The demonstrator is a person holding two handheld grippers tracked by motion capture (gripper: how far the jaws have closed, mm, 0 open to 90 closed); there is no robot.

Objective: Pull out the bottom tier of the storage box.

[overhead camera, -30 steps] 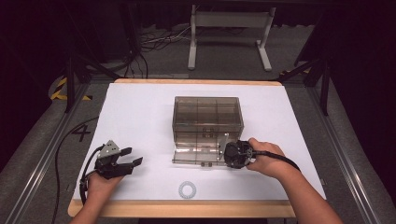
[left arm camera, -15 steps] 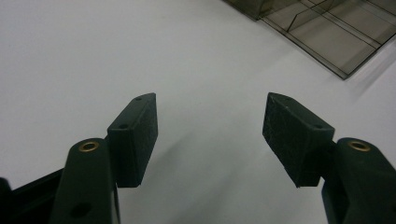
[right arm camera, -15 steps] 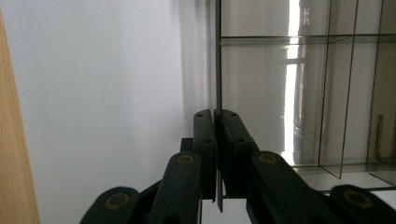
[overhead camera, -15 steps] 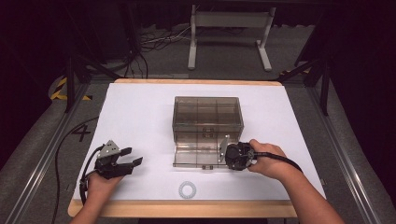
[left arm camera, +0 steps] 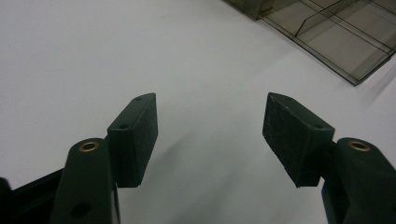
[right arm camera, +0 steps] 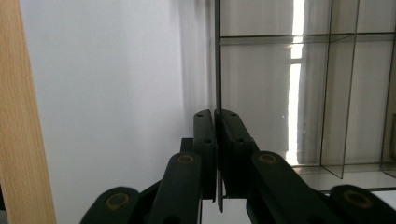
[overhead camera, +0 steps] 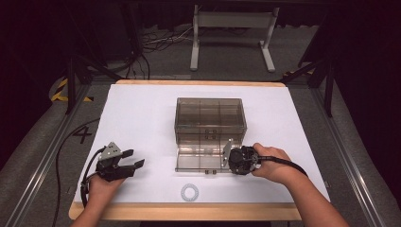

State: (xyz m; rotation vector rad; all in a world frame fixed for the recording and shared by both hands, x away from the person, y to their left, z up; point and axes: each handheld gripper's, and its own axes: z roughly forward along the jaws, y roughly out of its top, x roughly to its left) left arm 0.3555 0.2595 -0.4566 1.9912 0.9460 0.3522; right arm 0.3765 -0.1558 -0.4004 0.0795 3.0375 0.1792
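A smoky clear plastic box (overhead camera: 210,116) with inner dividers stands mid-table. A low clear section (overhead camera: 198,158) juts out from its front. My right gripper (overhead camera: 232,161) is at that section's right end, shut on a thin clear panel edge (right arm camera: 217,70). In the right gripper view the jaws (right arm camera: 217,114) press flat on both sides of the panel, with the box compartments (right arm camera: 299,93) beyond. My left gripper (overhead camera: 135,160) rests at the front left of the table, open and apart from the box. Nothing lies between its pads (left arm camera: 210,105), and a box corner (left arm camera: 336,42) shows farther off.
The white tabletop (overhead camera: 142,118) has a wooden front edge (overhead camera: 189,212). A small white ring (overhead camera: 189,191) lies near that edge, between my two hands. Dark floor, cables and a metal stand (overhead camera: 231,33) lie beyond the table.
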